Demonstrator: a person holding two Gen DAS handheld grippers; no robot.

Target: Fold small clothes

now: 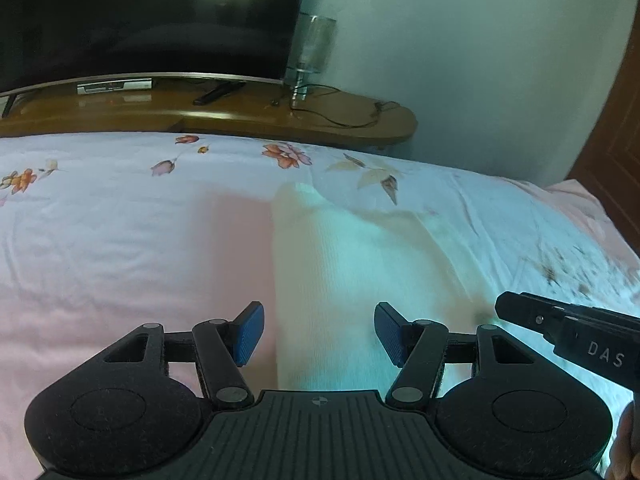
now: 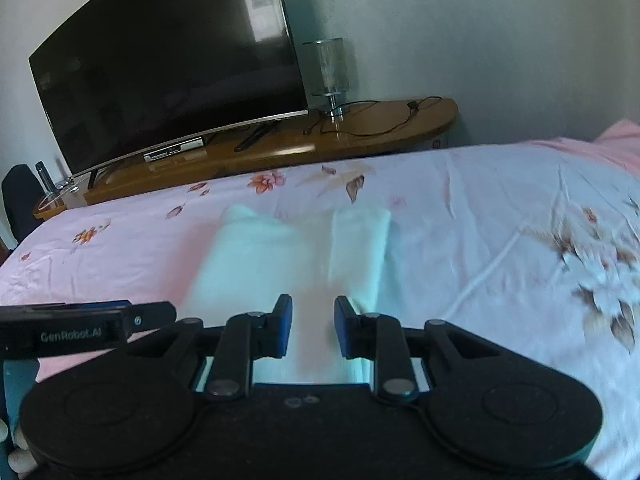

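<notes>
- Two grippers angle down over the bed, nothing pinched in either.
- Left gripper (image 1: 319, 334): jaws stand wide apart, empty, above the near left part of the white garment (image 1: 360, 260).
- Right gripper (image 2: 313, 328): jaws stand a narrow gap apart, with no cloth between the blue pads (image 2: 283, 330), above the garment's near end.
- The right gripper's tip reaches in at the near right of the left wrist view.
- The white garment lies flat and blurred on the floral bedsheet (image 2: 500, 216), running away toward the far side.
- Beyond the bed, a wooden worktop (image 2: 360, 136) carries a television (image 2: 168, 68) and a lamp (image 2: 328, 68).
</notes>
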